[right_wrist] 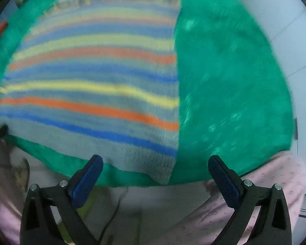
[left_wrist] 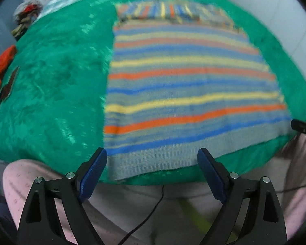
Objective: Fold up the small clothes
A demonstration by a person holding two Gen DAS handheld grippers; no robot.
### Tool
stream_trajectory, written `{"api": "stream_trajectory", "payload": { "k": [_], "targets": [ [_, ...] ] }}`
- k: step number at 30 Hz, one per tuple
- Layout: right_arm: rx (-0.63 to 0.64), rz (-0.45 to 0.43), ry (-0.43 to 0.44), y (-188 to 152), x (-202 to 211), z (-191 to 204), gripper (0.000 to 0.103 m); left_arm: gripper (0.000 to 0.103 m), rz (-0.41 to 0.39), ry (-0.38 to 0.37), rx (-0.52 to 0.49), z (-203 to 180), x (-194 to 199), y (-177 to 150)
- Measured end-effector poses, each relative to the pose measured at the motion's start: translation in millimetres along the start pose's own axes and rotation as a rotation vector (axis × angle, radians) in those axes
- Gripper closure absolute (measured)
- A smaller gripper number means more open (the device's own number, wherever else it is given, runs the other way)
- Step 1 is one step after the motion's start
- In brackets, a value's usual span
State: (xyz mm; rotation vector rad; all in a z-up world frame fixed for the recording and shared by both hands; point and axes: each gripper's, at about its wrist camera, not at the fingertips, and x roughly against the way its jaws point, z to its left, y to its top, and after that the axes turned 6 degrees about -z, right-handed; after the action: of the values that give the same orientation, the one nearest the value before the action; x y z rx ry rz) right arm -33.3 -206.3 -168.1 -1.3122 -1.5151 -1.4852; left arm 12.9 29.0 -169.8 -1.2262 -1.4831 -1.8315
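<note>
A striped knit sweater (left_wrist: 185, 85) in grey, blue, orange and yellow lies flat on a green cloth (left_wrist: 57, 85), its grey ribbed hem toward me. My left gripper (left_wrist: 152, 159) is open and empty, just above the hem's left corner. The same sweater (right_wrist: 95, 85) shows in the right wrist view, its right edge near the middle of the frame. My right gripper (right_wrist: 155, 165) is open and empty, just above the hem's right corner. The right gripper also shows at the far right of the left wrist view (left_wrist: 304, 128).
The green cloth (right_wrist: 230, 85) covers the surface and ends just in front of both grippers. Orange and red clothes (left_wrist: 0, 69) lie at the left edge, a heap of mixed clothes (left_wrist: 24, 18) at the back left. My pink-trousered legs (right_wrist: 255, 204) are below.
</note>
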Motion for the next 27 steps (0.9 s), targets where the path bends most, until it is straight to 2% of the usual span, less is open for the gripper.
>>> {"api": "stream_trajectory", "payload": {
  "k": [3, 6, 11, 16, 27],
  "targets": [
    [-0.03, -0.145, -0.011, 0.2, 42.0, 1.8, 0.001, 0.009, -0.081, 0.009, 0.056, 7.1, 21.1, 12.4],
    [-0.028, -0.254, -0.04, -0.6, 66.0, 2.3, 0.001, 0.009, -0.116, 0.012, 0.093, 17.2, 29.8, 20.5],
    [-0.022, -0.365, -0.084, 6.6, 90.7, 1.5, 0.001, 0.009, -0.154, 0.023, 0.118, 24.6, 37.1, 32.0],
    [-0.037, -0.393, -0.087, 7.7, 99.1, 1.7, 0.001, 0.009, -0.161, 0.042, 0.124, 28.0, 47.2, 23.7],
    [-0.063, -0.41, -0.095, 3.3, 96.7, -5.6, 0.001, 0.009, -0.153, 0.043, 0.12, 23.1, 43.6, 21.3]
  ]
}}
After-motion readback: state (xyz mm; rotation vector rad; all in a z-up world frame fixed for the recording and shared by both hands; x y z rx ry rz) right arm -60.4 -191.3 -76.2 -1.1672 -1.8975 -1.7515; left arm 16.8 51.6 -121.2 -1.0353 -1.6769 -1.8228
